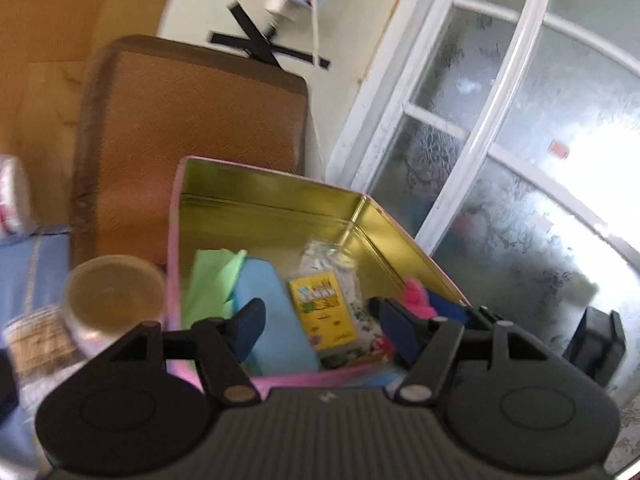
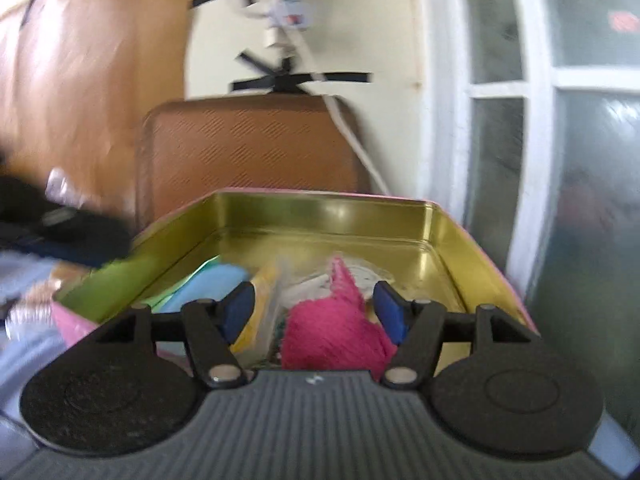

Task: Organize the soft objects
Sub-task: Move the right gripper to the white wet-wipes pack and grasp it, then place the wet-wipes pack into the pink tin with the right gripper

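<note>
A pink tin (image 1: 276,200) with a gold inside holds a green cloth (image 1: 212,280), a blue cloth (image 1: 276,320), a yellow packet (image 1: 324,304), a clear wrapped item (image 1: 328,258) and a pink fluffy thing (image 1: 416,296). My left gripper (image 1: 316,320) is open over the tin's near edge. In the right wrist view the same tin (image 2: 320,208) lies below my right gripper (image 2: 312,308), which is open with the pink fluffy thing (image 2: 336,332) between its jaws, apart from the pads. The blue cloth (image 2: 212,284) and the yellow packet (image 2: 260,312) lie to its left.
A brown cushioned board (image 1: 188,136) leans on the wall behind the tin. A glass jar (image 1: 112,296) stands left of the tin on a blue cloth surface (image 1: 32,272). A frosted glass door (image 1: 520,160) is on the right. Dark items (image 2: 60,228) lie at the left.
</note>
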`<state>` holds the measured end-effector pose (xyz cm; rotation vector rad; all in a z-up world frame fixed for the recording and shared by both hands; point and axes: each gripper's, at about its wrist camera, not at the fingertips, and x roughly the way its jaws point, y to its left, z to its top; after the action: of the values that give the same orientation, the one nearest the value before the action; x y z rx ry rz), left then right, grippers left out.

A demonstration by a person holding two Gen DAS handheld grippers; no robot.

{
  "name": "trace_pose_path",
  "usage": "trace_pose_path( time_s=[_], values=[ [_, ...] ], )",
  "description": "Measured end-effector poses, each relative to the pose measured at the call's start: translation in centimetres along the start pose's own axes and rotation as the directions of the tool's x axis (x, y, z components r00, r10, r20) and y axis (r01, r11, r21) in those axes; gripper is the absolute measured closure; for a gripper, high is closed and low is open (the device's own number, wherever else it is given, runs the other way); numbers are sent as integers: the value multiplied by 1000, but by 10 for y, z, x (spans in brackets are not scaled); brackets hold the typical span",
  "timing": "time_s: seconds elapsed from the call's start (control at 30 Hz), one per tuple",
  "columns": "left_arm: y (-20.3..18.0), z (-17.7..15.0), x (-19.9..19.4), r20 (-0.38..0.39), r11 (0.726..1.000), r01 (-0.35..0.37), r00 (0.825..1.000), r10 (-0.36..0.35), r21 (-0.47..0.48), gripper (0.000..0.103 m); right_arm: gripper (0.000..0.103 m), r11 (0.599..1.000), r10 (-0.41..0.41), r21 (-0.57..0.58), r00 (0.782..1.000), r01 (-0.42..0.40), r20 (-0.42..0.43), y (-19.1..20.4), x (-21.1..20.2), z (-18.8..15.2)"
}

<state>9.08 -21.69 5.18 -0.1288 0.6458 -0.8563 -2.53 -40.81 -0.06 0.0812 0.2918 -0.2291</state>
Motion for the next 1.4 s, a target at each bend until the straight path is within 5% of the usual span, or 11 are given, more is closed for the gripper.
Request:
trace_pose_path(
  time_s=[0.13, 0.27, 0.4, 0.53, 0.63, 0.77, 1.07, 1.23, 1.27, 1.33, 1.4],
  values=[
    [39, -14, -58, 70, 997, -19, 997, 25, -81, 38, 35, 996, 55, 65, 997, -59, 63, 1, -18, 5],
    [87, -37, -121, 144, 973, -138, 976, 165, -183, 38, 35, 970, 218, 90, 970, -228, 102, 29, -33, 13],
    [137, -61, -170, 137, 913, -278, 934, 330, -300, 38, 37, 897, 434, 70, 900, -436, 51, 80, -39, 15],
    [171, -86, -201, 132, 869, -293, 919, 371, -398, 38, 39, 833, 553, 14, 830, -553, -75, 142, -29, 7],
    [180, -97, -210, 123, 865, -287, 923, 364, -411, 38, 42, 803, 586, -4, 792, -595, -171, 176, -19, -3],
    [187, -105, -211, 108, 880, -223, 950, 293, -420, 38, 42, 760, 631, 34, 725, -649, -278, 202, -2, -5],
    [183, -106, -180, 53, 909, -144, 982, 179, -392, 38, 36, 713, 642, -5, 655, -701, -399, 221, -27, -34],
    [167, -114, -159, 6, 921, -154, 986, 168, -358, 48, 27, 683, 625, -121, 663, -720, -412, 250, -41, -52],
    [162, -114, -159, 3, 923, -164, 984, 176, -348, 48, 27, 683, 618, -145, 672, -716, -408, 254, -43, -53],
    [155, -113, -160, -6, 922, -164, 985, 173, -350, 48, 33, 708, 574, -212, 724, -673, -382, 259, -49, -56],
    [149, -112, -162, 3, 920, -162, 985, 174, -358, 48, 35, 725, 576, -191, 735, -662, -358, 251, -50, -54]
  ],
)
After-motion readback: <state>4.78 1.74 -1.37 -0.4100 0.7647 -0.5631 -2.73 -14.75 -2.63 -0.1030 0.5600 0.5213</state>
